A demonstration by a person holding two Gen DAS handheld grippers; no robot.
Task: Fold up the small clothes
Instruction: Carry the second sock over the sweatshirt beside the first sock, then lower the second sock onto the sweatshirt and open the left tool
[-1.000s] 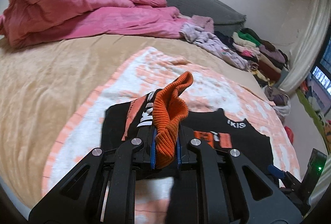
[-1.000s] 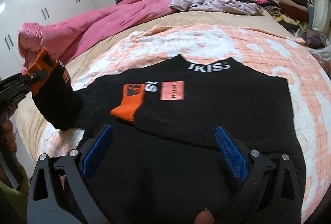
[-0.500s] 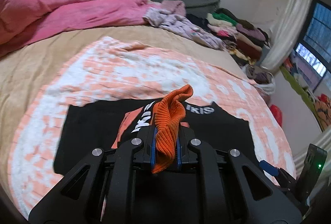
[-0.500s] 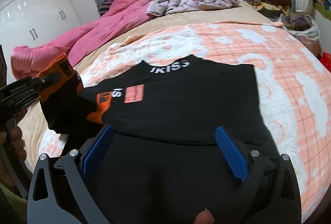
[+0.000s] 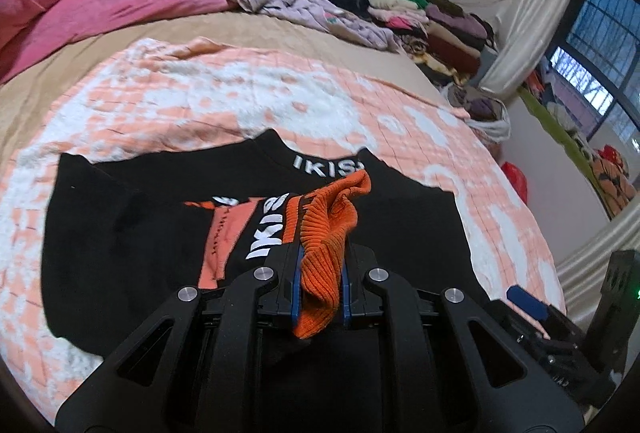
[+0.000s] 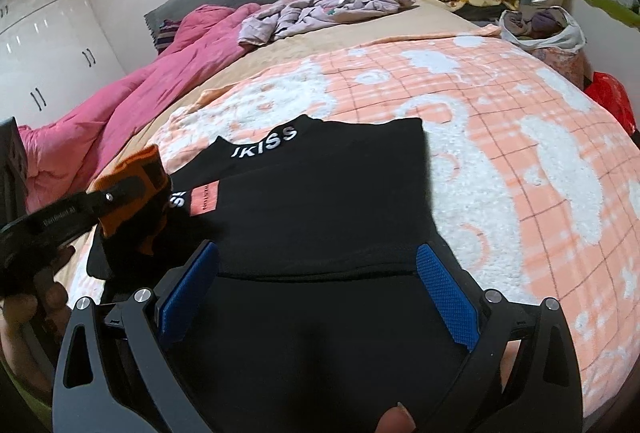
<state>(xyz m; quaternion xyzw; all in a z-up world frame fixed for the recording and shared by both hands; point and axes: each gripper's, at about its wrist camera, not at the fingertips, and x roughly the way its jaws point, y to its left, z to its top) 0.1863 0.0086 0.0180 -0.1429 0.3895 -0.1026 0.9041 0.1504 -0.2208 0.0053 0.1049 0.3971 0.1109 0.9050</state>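
Observation:
A black sweater (image 5: 140, 217) with a white-lettered collar lies flat on an orange-and-white blanket (image 5: 240, 93). My left gripper (image 5: 320, 257) is shut on the sleeve's orange ribbed cuff (image 5: 328, 225) and holds it over the middle of the sweater's body. In the right wrist view the same cuff (image 6: 132, 173) hangs at the left in the left gripper (image 6: 128, 193), with the sleeve trailing below it. My right gripper (image 6: 316, 273) stands open low over the near part of the sweater (image 6: 328, 201), with nothing between its blue pads (image 6: 448, 297).
A pink duvet (image 5: 100, 5) and lilac garments (image 5: 304, 5) lie at the far side of the bed. Folded clothes are stacked at the far right (image 5: 432, 17), beside a plastic bag (image 6: 540, 29). White wardrobe doors (image 6: 48, 45) stand at the left.
My left gripper has carried the orange cuff from the sweater's left side in over its body. The right gripper has swung a little, so the sweater sits further left in its view.

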